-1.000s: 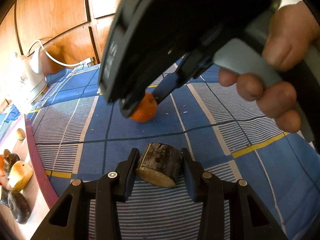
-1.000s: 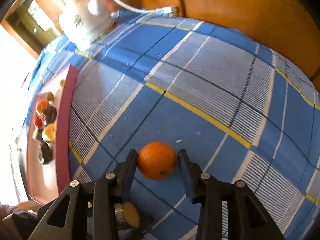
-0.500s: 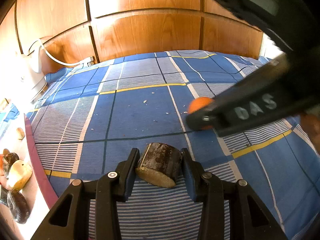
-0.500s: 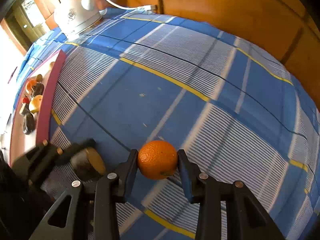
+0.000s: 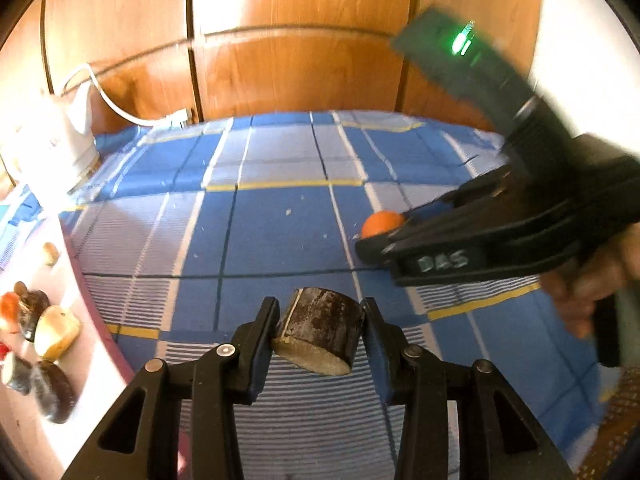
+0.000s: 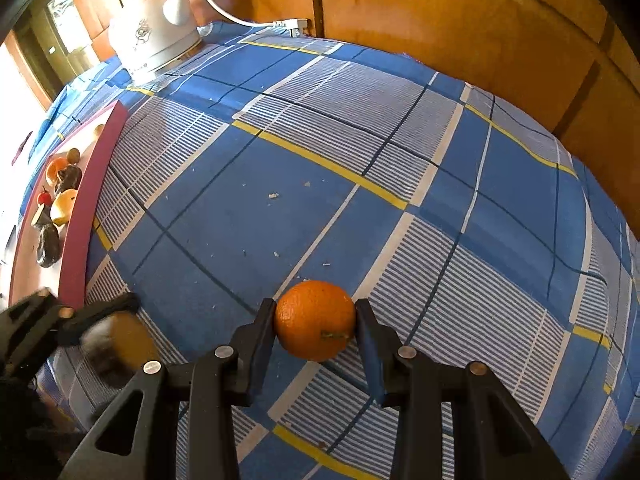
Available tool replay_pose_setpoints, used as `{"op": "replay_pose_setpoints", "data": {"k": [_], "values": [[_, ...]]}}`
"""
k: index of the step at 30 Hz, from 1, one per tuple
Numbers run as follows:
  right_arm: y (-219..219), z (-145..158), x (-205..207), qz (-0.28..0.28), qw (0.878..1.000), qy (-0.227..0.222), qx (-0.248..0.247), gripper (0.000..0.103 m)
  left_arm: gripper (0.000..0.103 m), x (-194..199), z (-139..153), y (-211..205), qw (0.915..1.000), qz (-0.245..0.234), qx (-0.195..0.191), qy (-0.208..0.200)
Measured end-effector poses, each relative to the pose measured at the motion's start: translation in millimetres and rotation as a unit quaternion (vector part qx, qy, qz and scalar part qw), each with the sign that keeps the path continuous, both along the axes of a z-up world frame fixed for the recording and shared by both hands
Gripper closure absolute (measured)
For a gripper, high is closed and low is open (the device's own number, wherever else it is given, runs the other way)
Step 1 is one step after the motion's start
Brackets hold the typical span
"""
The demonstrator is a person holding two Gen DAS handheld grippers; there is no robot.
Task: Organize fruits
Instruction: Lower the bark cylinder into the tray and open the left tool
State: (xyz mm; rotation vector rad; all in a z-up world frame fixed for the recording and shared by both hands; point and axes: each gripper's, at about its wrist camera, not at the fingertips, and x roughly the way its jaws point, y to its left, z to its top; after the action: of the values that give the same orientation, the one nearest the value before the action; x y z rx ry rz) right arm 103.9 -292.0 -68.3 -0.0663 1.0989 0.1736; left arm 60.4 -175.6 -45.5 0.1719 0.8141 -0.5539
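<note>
My left gripper (image 5: 320,340) is shut on a dark brown cut fruit chunk (image 5: 320,334) with a pale cut face, held over the blue checked cloth. My right gripper (image 6: 315,330) is shut on an orange (image 6: 315,326) and holds it above the cloth. In the left wrist view the right gripper (image 5: 376,242) comes in from the right, the orange (image 5: 382,222) just showing behind its fingers. In the right wrist view the left gripper (image 6: 116,320) with its chunk (image 6: 120,346) is blurred at the lower left.
A tray with a dark red rim (image 6: 94,208) lies at the left, holding several fruits (image 6: 64,204); it also shows in the left wrist view (image 5: 100,320). A white kettle (image 6: 154,42) with its cord stands at the back left. Wooden panels (image 5: 300,52) back the table.
My right gripper has carried the orange from the middle of the cloth over to the right. My left gripper still holds the chunk and has tilted up slightly.
</note>
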Motion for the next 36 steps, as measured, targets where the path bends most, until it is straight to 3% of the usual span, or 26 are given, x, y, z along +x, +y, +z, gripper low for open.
{"op": "replay_pose_setpoints", "data": {"k": [10,16,20,26,32,36], "values": [[4,0,-1,0.009,1.000,-0.006,-0.017,0.064,0.061,-2,27,43,0.9987,0.046,-0.022,0.005],[4,0,0,0.010,1.000,-0.008,-0.019,0.064,0.061,-3,45,91,0.9949,0.091,-0.043,0.006],[5,0,0,0.010,1.000,-0.008,-0.021,0.064,0.061,-1,53,143,0.9865,0.152,-0.060,0.014],[6,1,-1,0.012,1.000,-0.010,-0.026,0.064,0.061,-10,45,212,0.9715,0.231,-0.048,0.023],[8,1,-1,0.011,0.999,-0.010,-0.030,0.064,0.061,-13,23,247,0.9583,0.279,-0.039,0.048],[8,1,-2,0.008,0.999,-0.011,-0.031,0.064,0.061,-7,15,252,0.9554,0.288,-0.033,0.057]]}}
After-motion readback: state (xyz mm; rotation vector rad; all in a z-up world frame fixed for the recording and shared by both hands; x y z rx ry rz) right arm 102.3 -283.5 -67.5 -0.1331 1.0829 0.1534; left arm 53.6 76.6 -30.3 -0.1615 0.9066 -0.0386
